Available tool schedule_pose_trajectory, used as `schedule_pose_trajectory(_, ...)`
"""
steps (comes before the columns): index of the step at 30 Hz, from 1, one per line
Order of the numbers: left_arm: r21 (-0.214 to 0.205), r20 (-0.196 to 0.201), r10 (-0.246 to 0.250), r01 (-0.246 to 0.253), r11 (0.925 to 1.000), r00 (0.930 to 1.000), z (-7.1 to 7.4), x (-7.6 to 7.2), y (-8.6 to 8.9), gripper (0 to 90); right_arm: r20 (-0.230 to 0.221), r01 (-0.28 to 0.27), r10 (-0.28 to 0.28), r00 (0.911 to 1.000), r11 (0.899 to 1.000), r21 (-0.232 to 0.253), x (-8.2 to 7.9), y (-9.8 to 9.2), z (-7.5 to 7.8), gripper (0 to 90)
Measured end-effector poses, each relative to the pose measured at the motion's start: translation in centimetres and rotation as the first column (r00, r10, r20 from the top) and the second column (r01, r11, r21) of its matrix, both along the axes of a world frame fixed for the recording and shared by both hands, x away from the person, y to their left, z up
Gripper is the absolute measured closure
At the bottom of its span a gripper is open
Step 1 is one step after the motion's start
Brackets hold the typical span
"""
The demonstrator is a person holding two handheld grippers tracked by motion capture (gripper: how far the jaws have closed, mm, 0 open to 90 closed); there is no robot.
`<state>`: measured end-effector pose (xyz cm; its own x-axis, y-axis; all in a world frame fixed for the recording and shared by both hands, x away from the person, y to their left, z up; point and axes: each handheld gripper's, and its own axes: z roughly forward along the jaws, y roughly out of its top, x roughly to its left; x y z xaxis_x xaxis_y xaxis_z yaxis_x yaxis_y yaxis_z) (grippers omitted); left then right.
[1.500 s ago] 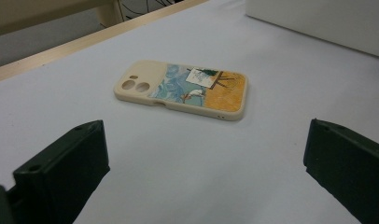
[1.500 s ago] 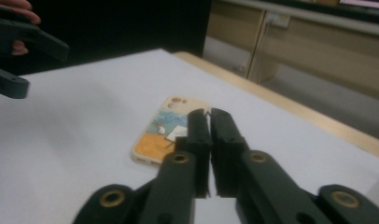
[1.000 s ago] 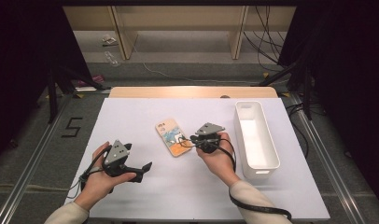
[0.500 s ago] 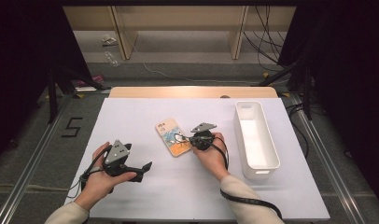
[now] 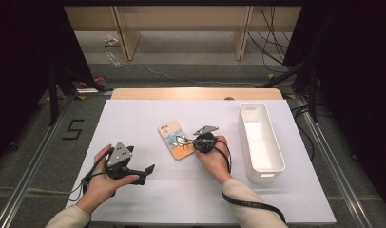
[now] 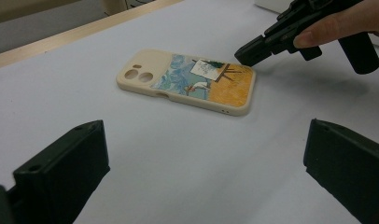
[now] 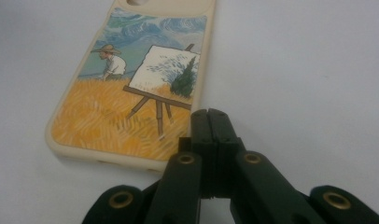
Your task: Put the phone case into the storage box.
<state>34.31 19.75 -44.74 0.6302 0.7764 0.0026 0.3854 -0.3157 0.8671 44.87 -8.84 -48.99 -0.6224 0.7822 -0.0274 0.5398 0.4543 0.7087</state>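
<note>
while two tongs (image 5: pixel 148 169) hover—one phone case (image 5: pixel 176 139), one bin (image 5: pixel 260 142).

readable text: the number "5" (image 5: pixel 73 129) | where: marked on the grey floor (image 5: pixel 34 142), left of the table (image 5: pixel 134 114)

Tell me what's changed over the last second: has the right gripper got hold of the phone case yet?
No hold yet. The right gripper has moved left toward the phone case; its shut jaws now sit at the case's lower right corner, nothing between them. The case, left gripper and white bin stayed put.
</note>
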Motion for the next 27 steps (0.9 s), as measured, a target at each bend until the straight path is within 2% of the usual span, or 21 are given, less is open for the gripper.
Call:
schedule_pose_trajectory(5, -0.001, 0.001, 0.003, -0.003, 1.0000, 1.0000, 0.0, 0.0, 0.0, 0.0, -0.008, 0.002, -0.002, 1.0000, 1.000, 0.000, -0.1, 0.1, -0.2, 90.0)
schedule_pose_trajectory(18, 0.003, -0.002, 0.008, -0.008, 1.0000, 1.0000, 0.0, 0.1, 0.1, 0.0, -0.021, -0.050, 0.050, 0.9985, 0.999, 0.003, -1.5, 2.1, -0.2, 90.0)
schedule_pose_trajectory(27, 0.007, -0.012, 0.014, -0.014, 0.9999, 0.9998, 0.0, 0.1, 0.1, 0.0, -0.052, -0.083, 0.085, 0.9951, 0.996, 0.036, -2.6, 3.7, -0.3, 90.0)
